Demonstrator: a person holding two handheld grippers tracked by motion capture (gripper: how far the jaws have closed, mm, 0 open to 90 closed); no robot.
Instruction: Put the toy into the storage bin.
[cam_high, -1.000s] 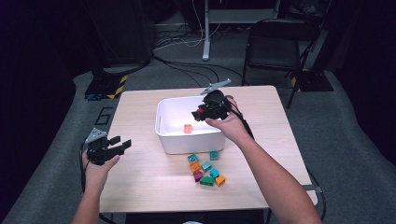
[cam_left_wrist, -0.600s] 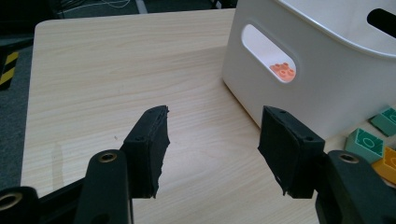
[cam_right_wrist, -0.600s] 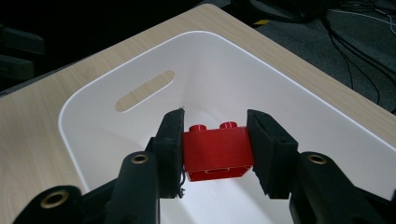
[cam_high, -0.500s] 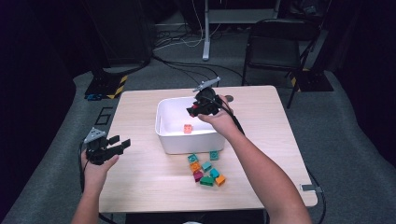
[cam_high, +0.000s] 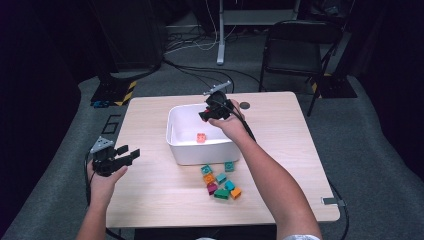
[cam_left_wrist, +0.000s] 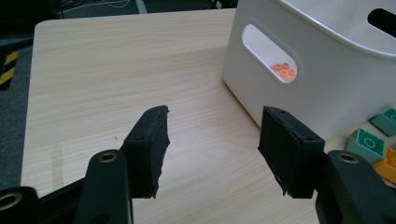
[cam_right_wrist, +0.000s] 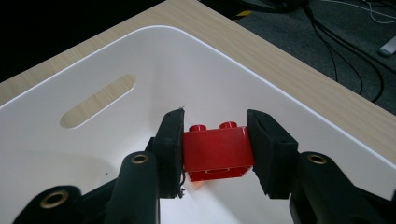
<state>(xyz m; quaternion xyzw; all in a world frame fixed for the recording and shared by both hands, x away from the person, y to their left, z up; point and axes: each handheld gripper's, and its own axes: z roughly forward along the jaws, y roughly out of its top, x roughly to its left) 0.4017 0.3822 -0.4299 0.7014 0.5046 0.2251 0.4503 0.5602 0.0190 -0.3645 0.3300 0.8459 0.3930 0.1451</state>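
left gripper (cam_high: 125, 156) fingers apart, right gripper (cam_right_wrist: 215, 149) clamped

red brick (cam_right_wrist: 215, 151) | 2 studs up | level | clamped between jaws | above white bin (cam_right_wrist: 299, 105)

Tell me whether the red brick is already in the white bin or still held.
Still held. The right gripper clamps the red brick between its pads, above the white bin; an orange brick lies inside.

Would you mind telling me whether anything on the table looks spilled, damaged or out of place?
Nothing stands out. The white bin sits upright with an orange brick inside, the right gripper holds a red brick squarely over it, and the loose bricks lie in one tidy cluster in front of the bin. The left gripper waits empty.
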